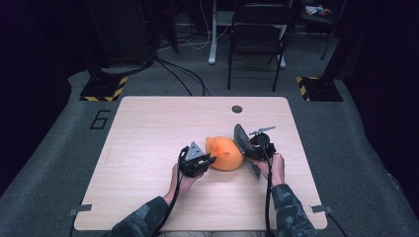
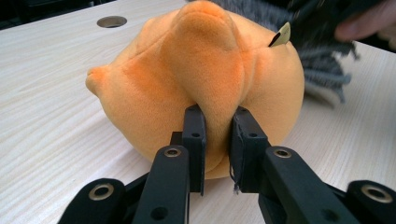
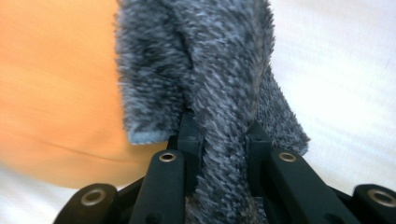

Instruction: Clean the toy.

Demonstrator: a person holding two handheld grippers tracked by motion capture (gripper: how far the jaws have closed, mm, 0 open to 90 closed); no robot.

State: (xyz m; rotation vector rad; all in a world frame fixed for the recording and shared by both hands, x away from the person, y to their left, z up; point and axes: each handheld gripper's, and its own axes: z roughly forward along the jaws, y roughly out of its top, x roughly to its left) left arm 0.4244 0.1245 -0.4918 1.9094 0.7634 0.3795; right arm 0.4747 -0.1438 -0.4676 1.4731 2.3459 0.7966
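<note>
Both grips look made, left gripper [image 2: 215, 135] pinching the round orange plush toy [image 2: 201, 79], right gripper [image 3: 219, 140] clamping the shaggy grey cloth [image 3: 210, 70] touching the toy's side; wiping seems left.

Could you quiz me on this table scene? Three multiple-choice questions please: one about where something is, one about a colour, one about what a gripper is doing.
1. Where does the grey cloth lie relative to the plush?
A. on its right side
B. at the table's far left corner
C. on the floor

2. What colour is the plush?
A. green
B. orange
C. white

3. What is the left gripper doing?
A. hanging open above the table
B. lying on the chair
C. pinching a fold of the plush

Answers:
1. A: in the high view the cloth touches the plush's right side, where the right gripper grips it.
2. B: it is orange in the high view and both gripper views.
3. C: the left gripper view has both jaws squeezed on a ridge of orange fabric.
</note>
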